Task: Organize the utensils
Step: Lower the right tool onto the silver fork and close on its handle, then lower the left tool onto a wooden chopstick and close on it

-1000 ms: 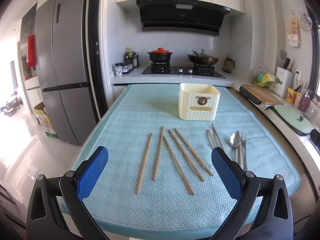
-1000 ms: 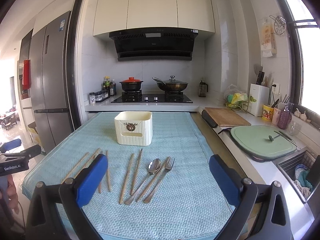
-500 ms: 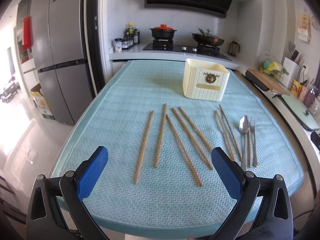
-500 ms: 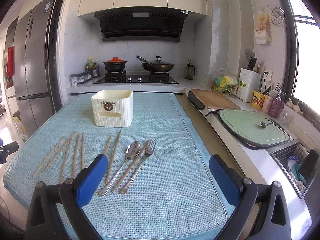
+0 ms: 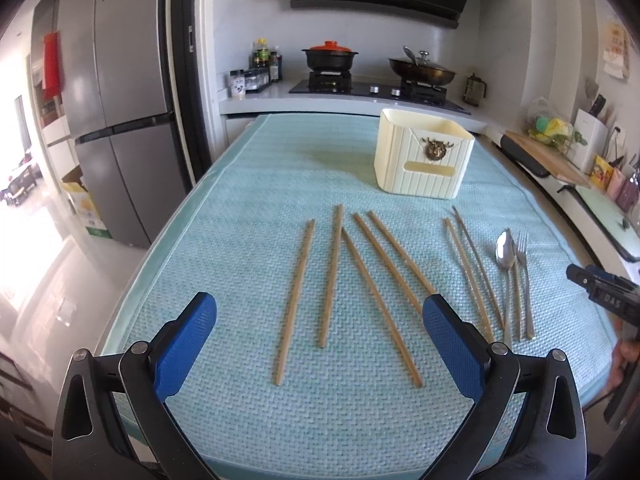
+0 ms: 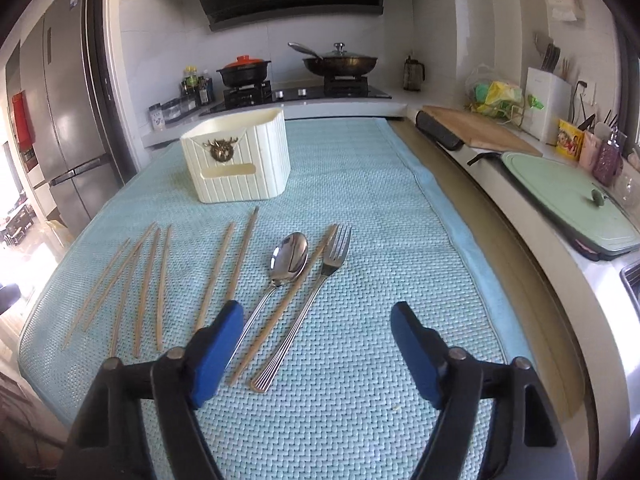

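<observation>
Two grippers hang over the mat with nothing held: the right gripper, its jaws just narrowed to a middling gap around bare cloth, sits above the handle ends of the fork and the spoon, the fork nearer its centre. The left gripper gapes wide over the chopsticks. Judged step: the first pick; next, descend and pinch one handle, then carry it to the cream holder beyond.

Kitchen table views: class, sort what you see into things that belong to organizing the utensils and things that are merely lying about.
Belong to the job:
chopsticks
spoon
fork
cream utensil holder

Just lying about:
red-lidded pot
wok
wooden cutting board
refrigerator
</observation>
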### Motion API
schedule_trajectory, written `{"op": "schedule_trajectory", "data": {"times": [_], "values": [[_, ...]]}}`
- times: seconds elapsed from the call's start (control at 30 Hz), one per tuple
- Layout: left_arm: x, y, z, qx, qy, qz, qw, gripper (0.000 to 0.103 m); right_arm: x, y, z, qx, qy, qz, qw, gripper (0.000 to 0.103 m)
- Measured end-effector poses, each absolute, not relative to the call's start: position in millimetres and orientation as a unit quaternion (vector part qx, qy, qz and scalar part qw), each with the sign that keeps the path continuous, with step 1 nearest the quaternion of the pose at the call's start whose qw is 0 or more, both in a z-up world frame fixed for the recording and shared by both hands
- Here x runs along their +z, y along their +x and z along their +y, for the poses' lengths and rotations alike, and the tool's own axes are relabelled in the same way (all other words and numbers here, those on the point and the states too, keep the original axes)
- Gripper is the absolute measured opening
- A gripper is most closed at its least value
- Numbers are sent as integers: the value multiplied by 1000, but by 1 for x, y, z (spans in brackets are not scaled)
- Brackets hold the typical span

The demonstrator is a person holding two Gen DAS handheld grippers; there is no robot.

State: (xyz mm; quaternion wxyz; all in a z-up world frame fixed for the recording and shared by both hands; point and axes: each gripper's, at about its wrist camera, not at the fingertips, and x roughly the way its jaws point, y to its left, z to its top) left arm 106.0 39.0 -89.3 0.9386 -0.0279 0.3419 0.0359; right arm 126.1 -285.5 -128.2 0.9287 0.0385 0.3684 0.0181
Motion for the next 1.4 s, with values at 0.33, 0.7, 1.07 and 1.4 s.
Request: {"op": "schedule_trajectory", "data": {"times": [0.33,0.7,1.07,1.4], "values": [[-101,116,56,65,-32,355,932,103,-183,203,-282,26,71,453,888,28],[-125,145,62,63,-4,393,917,103,-199,224,-267,2,-9,464,886,21],[-134,219,87,4,28,428,903,103,-196,209,-279,-8,-29,469,883,10],[-189,306,81,7,104,499,860,91,-195,196,-297,-6,-19,476,879,10]]}}
